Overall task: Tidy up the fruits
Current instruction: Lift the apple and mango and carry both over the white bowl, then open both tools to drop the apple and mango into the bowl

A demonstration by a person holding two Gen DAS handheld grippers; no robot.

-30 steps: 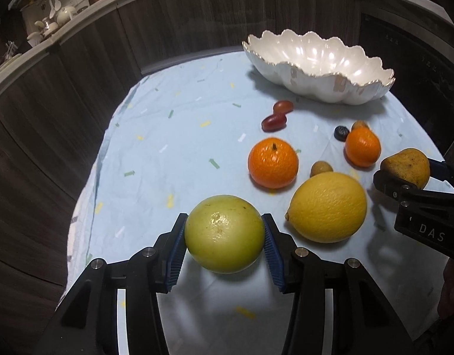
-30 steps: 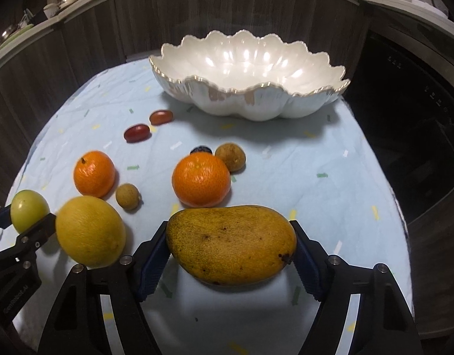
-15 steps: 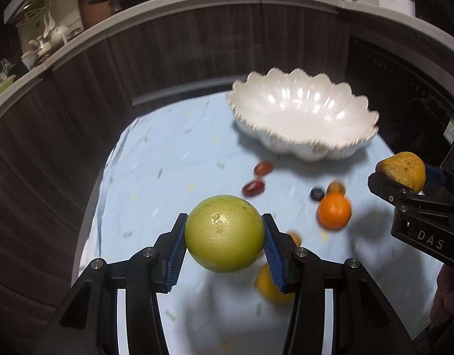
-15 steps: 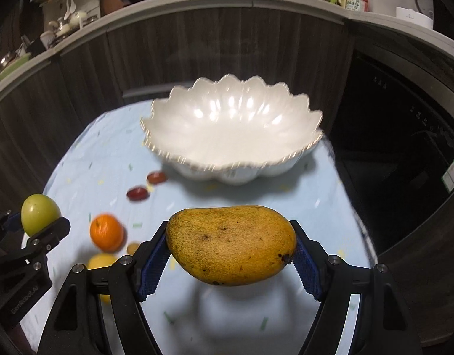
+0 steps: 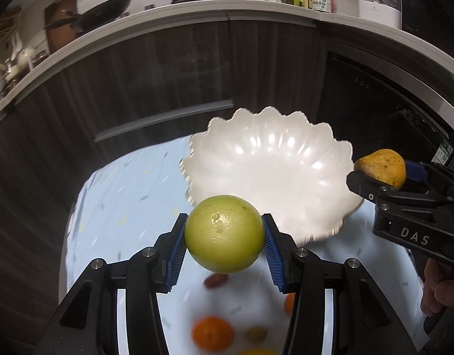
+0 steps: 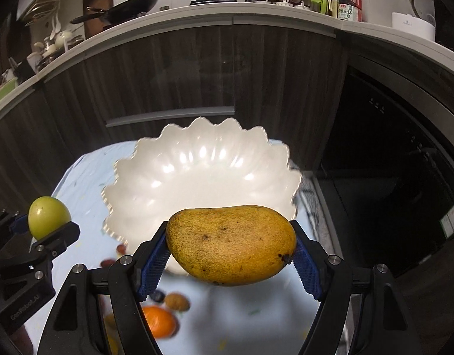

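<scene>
Both sets of jaws are pinching fruit in the air: the left gripper point(image 5: 224, 247) clamps a round yellow-green citrus fruit point(image 5: 224, 233) just short of the near rim of the scalloped white ceramic bowl point(image 5: 274, 162), and the right gripper point(image 6: 231, 254) clamps a speckled yellow-orange mango point(image 6: 231, 244) by its ends, likewise near that rim. Risk, as judged: release before either fruit clears the fluted edge would strike it or drop onto the small fruits below; the grippers, side by side, could also collide. Bowl interior is vacant, offering ample room; dark wood-grain cabinet fronts point(image 6: 167, 74) stand behind.
</scene>
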